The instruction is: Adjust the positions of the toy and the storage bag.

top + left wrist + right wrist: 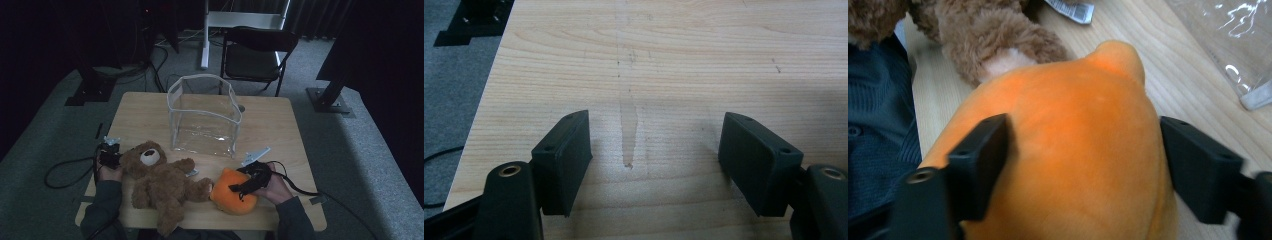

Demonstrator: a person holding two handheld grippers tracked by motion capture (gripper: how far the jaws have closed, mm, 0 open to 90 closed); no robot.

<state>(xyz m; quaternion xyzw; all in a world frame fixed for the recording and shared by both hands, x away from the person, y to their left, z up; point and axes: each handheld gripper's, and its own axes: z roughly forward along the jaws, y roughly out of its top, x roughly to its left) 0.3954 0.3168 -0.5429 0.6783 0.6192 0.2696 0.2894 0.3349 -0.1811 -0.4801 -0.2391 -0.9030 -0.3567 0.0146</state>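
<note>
While the high view is dim, it places the orange plush toy (234, 196) at the near right of the counter (280, 125), touching a paw of the brown teddy bear (159, 182); the clear plastic bag (204, 115) stands behind, well apart. Right tongs (245, 187) sit over the toy. Left tongs (107, 152) rest by the bear's head.

Left gripper view: left tongs (654, 145) released, bare wood between.

Right gripper view: right tongs (1085, 160) straddle the toy (1073, 145), apparently touching but not yet squeezing. Judgement: light, soft, compressible; grip across the rounded body's middle.
</note>
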